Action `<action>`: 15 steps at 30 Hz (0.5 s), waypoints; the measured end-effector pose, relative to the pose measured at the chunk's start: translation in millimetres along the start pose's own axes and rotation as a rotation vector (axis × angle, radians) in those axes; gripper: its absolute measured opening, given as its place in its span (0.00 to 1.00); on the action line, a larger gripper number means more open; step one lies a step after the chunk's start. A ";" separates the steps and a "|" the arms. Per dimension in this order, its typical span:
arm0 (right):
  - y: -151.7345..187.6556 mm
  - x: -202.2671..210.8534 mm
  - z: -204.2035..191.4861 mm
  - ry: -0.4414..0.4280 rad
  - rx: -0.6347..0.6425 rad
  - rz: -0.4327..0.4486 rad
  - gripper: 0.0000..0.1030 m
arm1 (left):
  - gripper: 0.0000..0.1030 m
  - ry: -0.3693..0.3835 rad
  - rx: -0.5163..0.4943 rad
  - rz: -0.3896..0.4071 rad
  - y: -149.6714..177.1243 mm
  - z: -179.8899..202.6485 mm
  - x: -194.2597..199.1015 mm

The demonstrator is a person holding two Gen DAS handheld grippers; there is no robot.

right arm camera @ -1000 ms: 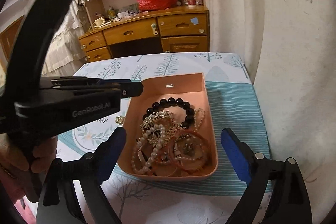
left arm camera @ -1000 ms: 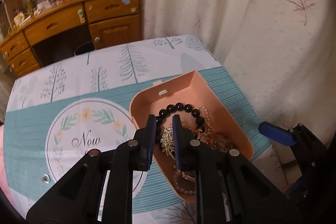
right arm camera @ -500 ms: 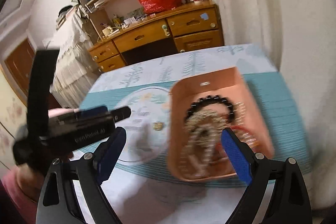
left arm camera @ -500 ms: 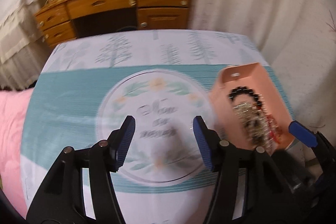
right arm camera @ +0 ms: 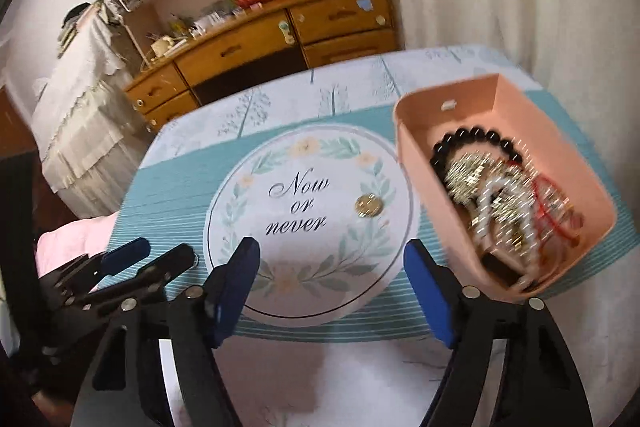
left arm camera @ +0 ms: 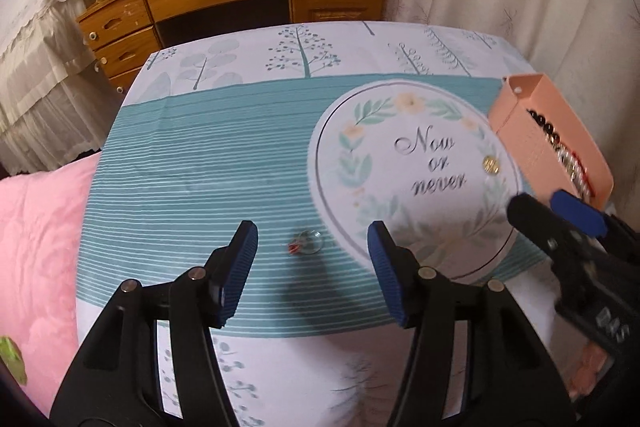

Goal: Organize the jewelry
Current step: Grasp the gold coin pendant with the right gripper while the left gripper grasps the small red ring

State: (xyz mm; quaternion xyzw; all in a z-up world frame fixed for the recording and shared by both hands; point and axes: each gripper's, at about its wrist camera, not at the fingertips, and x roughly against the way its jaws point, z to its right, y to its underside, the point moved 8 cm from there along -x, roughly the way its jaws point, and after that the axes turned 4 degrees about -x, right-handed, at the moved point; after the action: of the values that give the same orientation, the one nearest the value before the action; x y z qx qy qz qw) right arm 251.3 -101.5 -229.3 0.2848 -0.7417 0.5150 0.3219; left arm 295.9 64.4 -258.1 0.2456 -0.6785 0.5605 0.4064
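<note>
I find my left gripper [left arm camera: 312, 265] with jaws spread wide, empty, above a small clear ring with a red bit [left arm camera: 306, 242] lying on the teal striped tablecloth [left arm camera: 192, 163]. My right gripper [right arm camera: 332, 291] is likewise released, holding nothing. The peach plastic tray [right arm camera: 416, 131] holds a black bead bracelet [right arm camera: 472, 139] and tangled pearl strands [right arm camera: 496, 195]. A gold round piece [right arm camera: 369, 205] lies just beside the tray.

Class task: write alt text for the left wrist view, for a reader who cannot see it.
The open left gripper hovers over a teal striped tablecloth, with a small ring lying between its fingers. A gold piece lies farther right, beside a pink tray of jewelry; the right gripper enters at right.
</note>
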 end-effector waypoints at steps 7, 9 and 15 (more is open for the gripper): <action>12.4 -30.4 -7.9 0.130 0.032 0.007 0.59 | 0.51 0.058 -0.042 0.005 8.2 -0.4 -15.3; 13.3 -37.3 -5.0 0.159 0.018 0.002 0.57 | 0.44 0.066 -0.044 0.003 9.7 0.1 -20.9; 8.4 -55.5 4.0 0.207 -0.008 0.012 0.54 | 0.30 0.067 -0.056 0.021 8.3 -1.3 -30.8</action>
State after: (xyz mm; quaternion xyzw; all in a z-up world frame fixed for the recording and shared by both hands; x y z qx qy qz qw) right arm 279.2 -97.7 -278.0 0.2245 -0.7081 0.5406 0.3949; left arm 306.6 64.0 -288.1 0.2083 -0.6824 0.5535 0.4297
